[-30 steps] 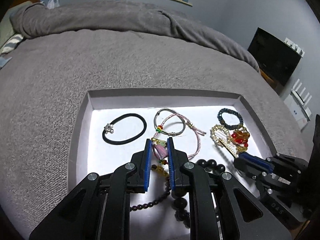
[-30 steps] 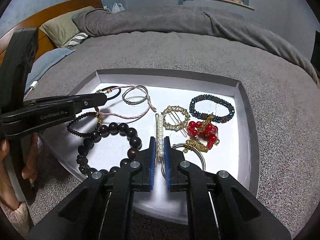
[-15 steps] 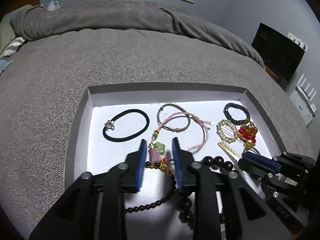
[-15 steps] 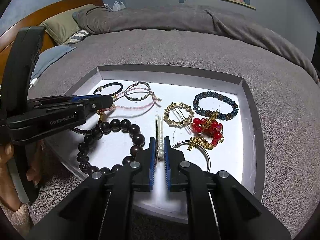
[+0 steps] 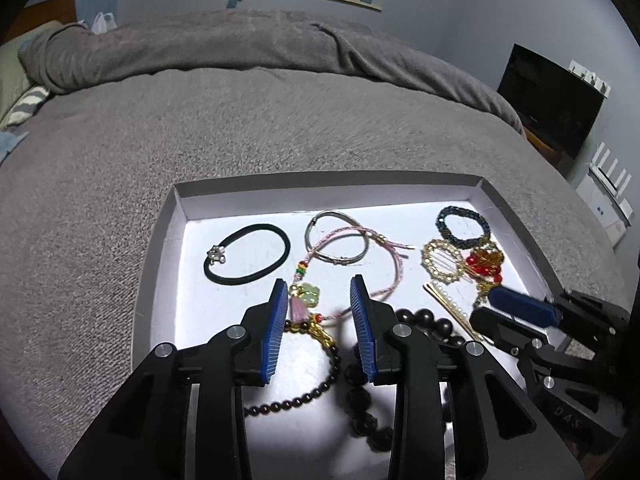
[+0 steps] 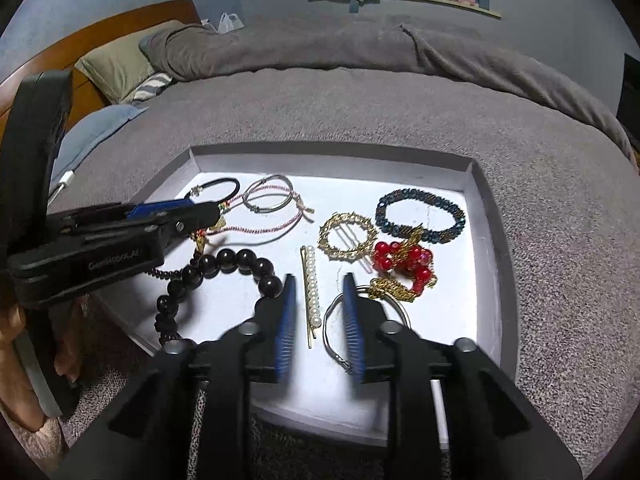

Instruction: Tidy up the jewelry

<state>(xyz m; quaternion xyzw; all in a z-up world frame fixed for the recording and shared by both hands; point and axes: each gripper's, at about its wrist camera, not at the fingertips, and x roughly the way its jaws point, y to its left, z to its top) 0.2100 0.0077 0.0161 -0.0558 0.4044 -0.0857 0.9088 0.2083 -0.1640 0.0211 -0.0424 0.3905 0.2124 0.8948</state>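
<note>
A shallow grey tray [image 5: 160, 248] with a white floor lies on the bed and holds the jewelry. My left gripper [image 5: 320, 294] is open over the pink tassel with a green charm [image 5: 306, 300] on a pink cord bracelet [image 5: 384, 256]. My right gripper [image 6: 319, 296] is open, with the pearl hair pin [image 6: 311, 288] lying flat between its fingers. The tray also holds a black hair tie [image 5: 248, 254], a silver bangle [image 5: 336, 236], a dark bead bracelet [image 6: 224, 264], a gold ring clip [image 6: 347, 236], red beads [image 6: 404, 264] and a blue bead bracelet [image 6: 420, 216].
The tray [image 6: 488, 208] rests on a grey blanket [image 5: 240, 120] that covers the bed. Pillows [image 6: 116, 68] and a wooden headboard are at the far left. A dark screen [image 5: 552, 100] stands to the right. A second silver ring [image 6: 332, 328] lies by my right fingers.
Both grippers have opened. The left one let go of the pink tassel, the right one let go of the pearl hair pin. Both pieces now lie on the tray floor.
</note>
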